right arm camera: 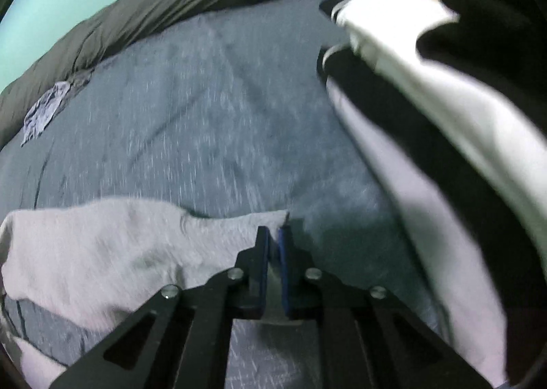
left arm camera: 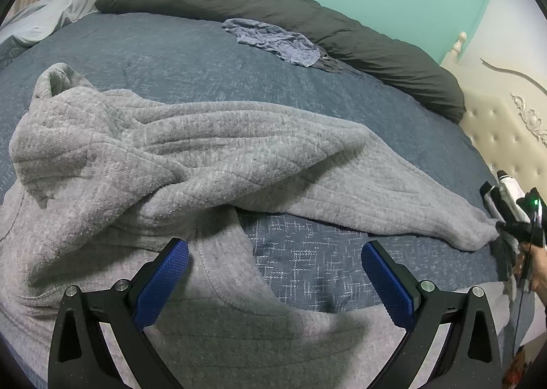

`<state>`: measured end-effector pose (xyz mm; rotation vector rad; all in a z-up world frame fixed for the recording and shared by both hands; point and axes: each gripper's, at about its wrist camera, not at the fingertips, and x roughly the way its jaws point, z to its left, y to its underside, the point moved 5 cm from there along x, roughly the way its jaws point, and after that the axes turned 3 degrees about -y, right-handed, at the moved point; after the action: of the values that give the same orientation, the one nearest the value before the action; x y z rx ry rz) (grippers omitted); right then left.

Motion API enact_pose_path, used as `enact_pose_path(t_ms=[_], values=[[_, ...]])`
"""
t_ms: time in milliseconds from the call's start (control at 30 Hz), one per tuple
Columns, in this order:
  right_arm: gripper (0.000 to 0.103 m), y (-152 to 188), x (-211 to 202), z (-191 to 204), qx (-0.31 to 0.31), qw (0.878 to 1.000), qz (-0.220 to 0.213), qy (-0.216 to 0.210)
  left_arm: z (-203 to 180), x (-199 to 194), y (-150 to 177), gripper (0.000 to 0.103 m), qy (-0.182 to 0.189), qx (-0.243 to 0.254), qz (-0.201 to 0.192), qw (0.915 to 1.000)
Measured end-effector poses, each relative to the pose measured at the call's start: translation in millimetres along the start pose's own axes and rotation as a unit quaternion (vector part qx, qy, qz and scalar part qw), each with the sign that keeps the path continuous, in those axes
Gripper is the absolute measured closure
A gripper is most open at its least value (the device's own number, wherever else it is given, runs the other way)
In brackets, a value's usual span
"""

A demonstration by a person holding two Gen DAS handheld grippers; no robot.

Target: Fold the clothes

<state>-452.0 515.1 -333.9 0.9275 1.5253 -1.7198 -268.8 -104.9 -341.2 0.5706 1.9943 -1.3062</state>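
A grey knit hoodie (left arm camera: pixel 191 156) lies crumpled on the blue bedspread (left arm camera: pixel 154 57), hood (left arm camera: pixel 58 81) at the far left. One sleeve (left arm camera: pixel 376 184) stretches right to its cuff (left arm camera: pixel 478 235). My left gripper (left arm camera: pixel 275 247) hovers open over the hoodie's lower body, nothing between its blue pads (left arm camera: pixel 164 283). At the right edge of the left wrist view a hand holds my right gripper (left arm camera: pixel 502 228) at that cuff. In the blurred right wrist view, my right gripper (right arm camera: pixel 273 230) has its jaws nearly together on the tip of the grey sleeve (right arm camera: pixel 119 245).
A long dark grey pillow (left arm camera: pixel 273 13) runs along the teal wall, with a crumpled blue garment (left arm camera: pixel 273 40) in front of it. A cream tufted headboard (left arm camera: pixel 506 136) stands on the right. A black-and-white garment (right arm camera: pixel 427 115) lies close beside my right gripper. Pale grey cloth (left arm camera: pixel 51 13) sits far left.
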Motion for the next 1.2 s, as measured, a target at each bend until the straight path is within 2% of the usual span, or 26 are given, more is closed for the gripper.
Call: enact_pose_path(t_ms=[167, 300, 567, 667, 733, 867, 967, 1067, 1200], values=[[0.098, -25, -8, -2, -0.010, 0.999, -0.032, 0.027, -2, 1, 1, 0.000, -0.002, 0.006, 0.001, 1.0000], [0.098, -38, 12, -3, -0.025, 0.999, -0.020, 0.044, -2, 4, 1, 0.000, -0.005, 0.007, 0.003, 1.0000], [0.095, -23, 38, -16, -0.004, 0.998, 0.010, 0.064, -5, 9, 0, 0.000, -0.003, 0.005, 0.004, 1.0000], [0.089, -24, 25, -12, -0.011, 0.995, -0.024, 0.092, -6, 9, 0, 0.000, 0.002, 0.002, 0.005, 1.0000], [0.073, -23, 8, -6, -0.009, 0.993, -0.055, 0.107, -8, 6, -1, 0.000, 0.003, 0.004, 0.003, 1.0000], [0.059, -13, -31, 24, 0.024, 0.993, -0.107, 0.042, -8, -2, -2, 0.000, 0.008, 0.001, -0.003, 1.0000], [0.052, 6, -41, 66, 0.035, 0.993, -0.106, -0.027, -5, -11, -4, 0.000, 0.012, -0.005, -0.007, 0.9999], [0.052, 27, -50, 112, 0.045, 0.989, -0.103, -0.100, 1, -19, -5, 0.000, 0.006, -0.002, -0.014, 0.9999], [0.051, 70, -52, 177, 0.056, 0.979, -0.079, -0.177, 12, -31, -5, 0.000, 0.006, -0.012, -0.019, 0.9997]])
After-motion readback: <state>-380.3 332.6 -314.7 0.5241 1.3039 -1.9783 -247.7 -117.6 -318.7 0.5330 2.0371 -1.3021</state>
